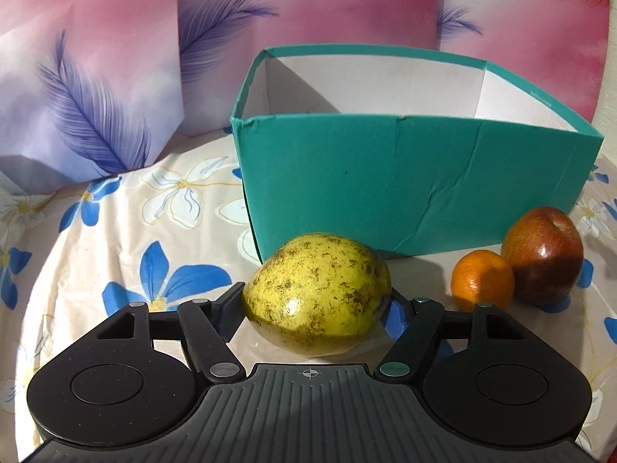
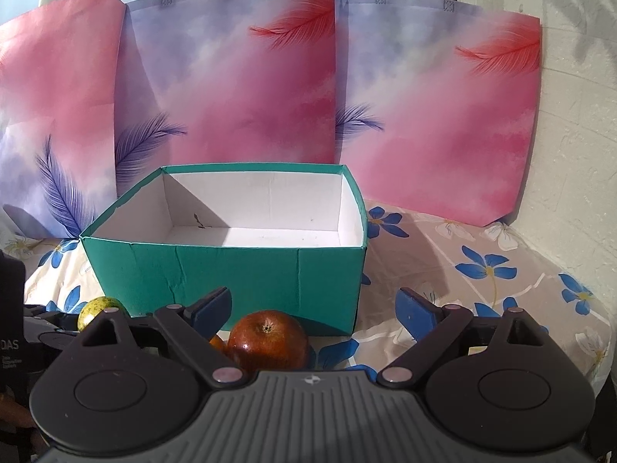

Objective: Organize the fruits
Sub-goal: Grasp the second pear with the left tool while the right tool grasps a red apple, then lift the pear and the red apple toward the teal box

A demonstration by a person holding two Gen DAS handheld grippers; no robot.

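A yellow-green speckled fruit lies on the flowered cloth in front of an empty teal box. My left gripper has a finger against each side of it and is shut on it. A small orange and a red apple sit to its right, touching. In the right wrist view my right gripper is open wide, with the apple between its fingers near the left one. The orange peeks out behind the left finger. The yellow fruit and the box show there too.
Pink and lilac feather-print bags stand behind the box. A white wall closes the right side. The flowered cloth stretches right of the box. The left gripper's body shows at the left edge of the right wrist view.
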